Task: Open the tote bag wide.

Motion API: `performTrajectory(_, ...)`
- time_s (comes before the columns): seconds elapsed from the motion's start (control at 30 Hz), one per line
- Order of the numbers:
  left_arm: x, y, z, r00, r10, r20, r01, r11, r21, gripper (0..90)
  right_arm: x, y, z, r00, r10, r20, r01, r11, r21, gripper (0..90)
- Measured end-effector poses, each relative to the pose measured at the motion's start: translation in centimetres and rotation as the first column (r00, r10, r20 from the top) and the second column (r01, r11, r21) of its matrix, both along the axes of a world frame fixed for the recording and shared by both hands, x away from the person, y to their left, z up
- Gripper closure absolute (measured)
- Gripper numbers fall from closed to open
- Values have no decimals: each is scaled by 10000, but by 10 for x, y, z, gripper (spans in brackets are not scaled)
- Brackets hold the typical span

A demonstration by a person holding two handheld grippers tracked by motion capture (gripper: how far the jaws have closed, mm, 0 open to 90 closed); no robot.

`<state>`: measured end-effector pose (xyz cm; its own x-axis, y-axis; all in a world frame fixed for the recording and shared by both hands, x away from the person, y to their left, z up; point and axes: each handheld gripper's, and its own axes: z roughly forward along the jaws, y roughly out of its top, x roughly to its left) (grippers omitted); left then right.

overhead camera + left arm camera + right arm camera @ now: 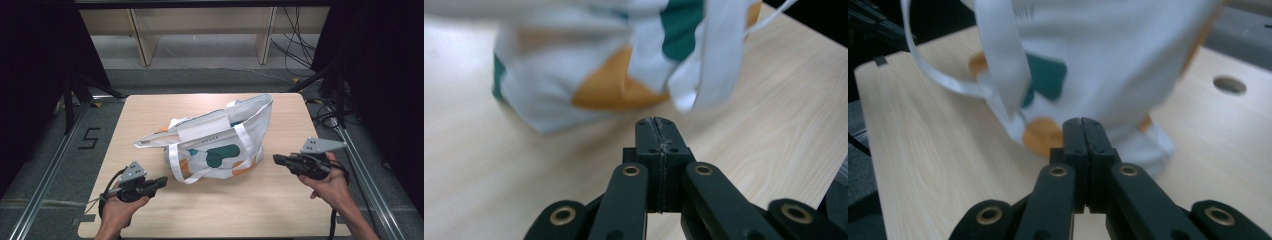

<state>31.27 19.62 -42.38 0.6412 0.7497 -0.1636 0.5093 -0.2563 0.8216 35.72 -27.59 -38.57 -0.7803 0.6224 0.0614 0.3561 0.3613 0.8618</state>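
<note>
- A white tote bag (220, 142) with green and orange patches lay mid-table (150, 215), its contents hidden.
- Left gripper (161, 181) and right gripper (276, 159) flanked it, jaws pressed together, empty, not touching it.

Light wood-grain table (150, 110), rectangular, corners rounded; one round hole in its surface, seen in the right gripper view; a white tote bag (220, 145) with green and orange patches lies on its side near centre, one strap (176, 167) looped onto the tabletop
</note>
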Motion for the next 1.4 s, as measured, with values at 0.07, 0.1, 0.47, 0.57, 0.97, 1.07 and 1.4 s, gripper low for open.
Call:
performTrajectory(0.07,4,-1,9,9999,-112,95,113,9999,-95,895,4,6,9,9998,143,152,-143,9999,-38,900)
performTrajectory(0.1,11,-1,21,9997,-205,121,206,9998,-29,895,14,19,31,9988,415,268,-415,9991,12,900)
performTrajectory(0.47,34,-1,78,9985,-461,295,456,9988,175,894,50,54,106,9948,778,656,-756,9965,-357,900)
performTrajectory(0.57,46,-6,94,9963,-791,331,768,9948,675,894,63,71,121,9954,852,436,-814,9932,-829,900)
performTrajectory(0.97,110,-32,77,9987,-485,-164,497,9953,835,890,109,102,86,9938,432,-1028,-735,9472,-3122,900)
performTrajectory(1.07,131,-35,54,9985,-146,-520,183,9972,721,893,115,101,62,9897,141,-1422,-685,9202,-3855,900)
performTrajectory(1.4,170,-25,-34,9654,789,-2485,-963,9936,-586,896,120,74,-53,9487,-354,-3143,-985,9112,-4001,900)
